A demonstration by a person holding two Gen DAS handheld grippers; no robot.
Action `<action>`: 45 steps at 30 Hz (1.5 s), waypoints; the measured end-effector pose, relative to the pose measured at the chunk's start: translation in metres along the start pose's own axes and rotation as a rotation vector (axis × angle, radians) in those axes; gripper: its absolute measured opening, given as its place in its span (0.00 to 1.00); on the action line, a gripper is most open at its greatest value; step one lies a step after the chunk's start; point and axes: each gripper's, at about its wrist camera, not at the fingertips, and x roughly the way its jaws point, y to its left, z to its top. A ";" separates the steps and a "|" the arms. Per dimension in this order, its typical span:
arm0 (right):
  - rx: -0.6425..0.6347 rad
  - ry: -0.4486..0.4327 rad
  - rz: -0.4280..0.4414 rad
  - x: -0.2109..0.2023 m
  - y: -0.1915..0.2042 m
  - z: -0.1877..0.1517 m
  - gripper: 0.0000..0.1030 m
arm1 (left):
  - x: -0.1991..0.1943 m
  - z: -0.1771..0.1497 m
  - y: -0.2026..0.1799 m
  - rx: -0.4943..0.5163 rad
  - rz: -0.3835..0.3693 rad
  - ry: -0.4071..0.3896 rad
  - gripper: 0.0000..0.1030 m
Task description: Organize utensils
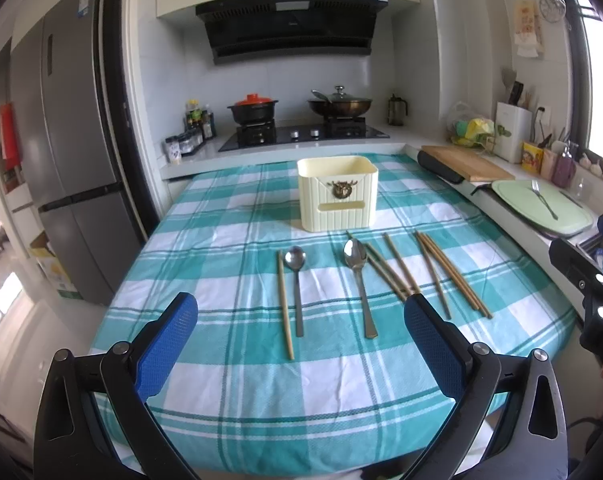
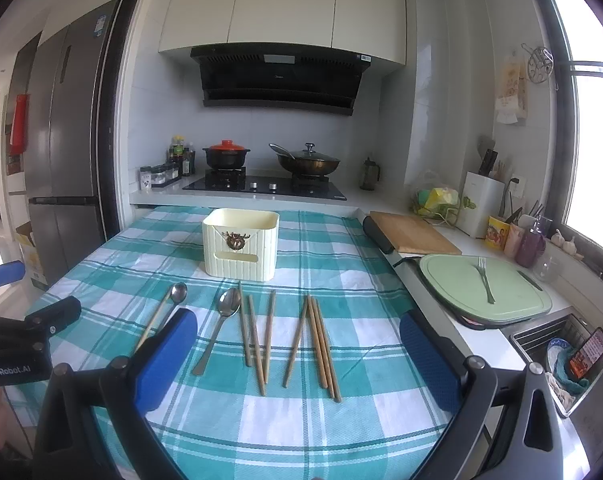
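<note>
Left claw, blue-padded fingers spread wide, nothing between them, hovering above the near edge of the surface, which is draped in a teal-and-white checked cloth. Right claw likewise spread and empty.

Cream ribbed plastic holder box with a brass stag-head emblem stands upright at 12 o'clock on the surface, open top; its inside is not visible from here.

Utensils lie flat on the cloth between box and claws. In the left wrist view: single tan wooden chopstick at 11 o'clock, just beside a steel round-bowled spoon. Steel oval-bowled spoon sits at centre. Loose crossed wooden chopsticks at 1 o'clock; a tighter bundle of chopsticks further toward 2 o'clock, possibly four sticks.

At 3 o'clock, off the cloth: pale green cutting board bearing a steel fork.
</note>
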 end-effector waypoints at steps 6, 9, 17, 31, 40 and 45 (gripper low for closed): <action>-0.003 0.014 -0.022 0.007 -0.003 0.003 1.00 | 0.007 0.001 0.002 -0.012 0.019 0.010 1.00; -0.009 0.020 -0.044 0.010 -0.004 0.004 1.00 | 0.013 0.002 0.005 -0.018 0.018 0.018 1.00; -0.025 0.089 -0.115 0.037 -0.016 0.000 1.00 | 0.037 0.003 0.005 0.006 0.056 0.070 1.00; -0.010 0.226 -0.145 0.087 -0.031 -0.017 1.00 | 0.078 -0.001 0.004 0.028 0.036 0.150 1.00; -0.006 0.294 -0.158 0.116 -0.038 -0.027 1.00 | 0.108 -0.007 0.015 -0.014 -0.004 0.214 1.00; -0.015 0.327 -0.160 0.131 -0.036 -0.031 1.00 | 0.126 -0.012 0.023 -0.055 -0.028 0.251 1.00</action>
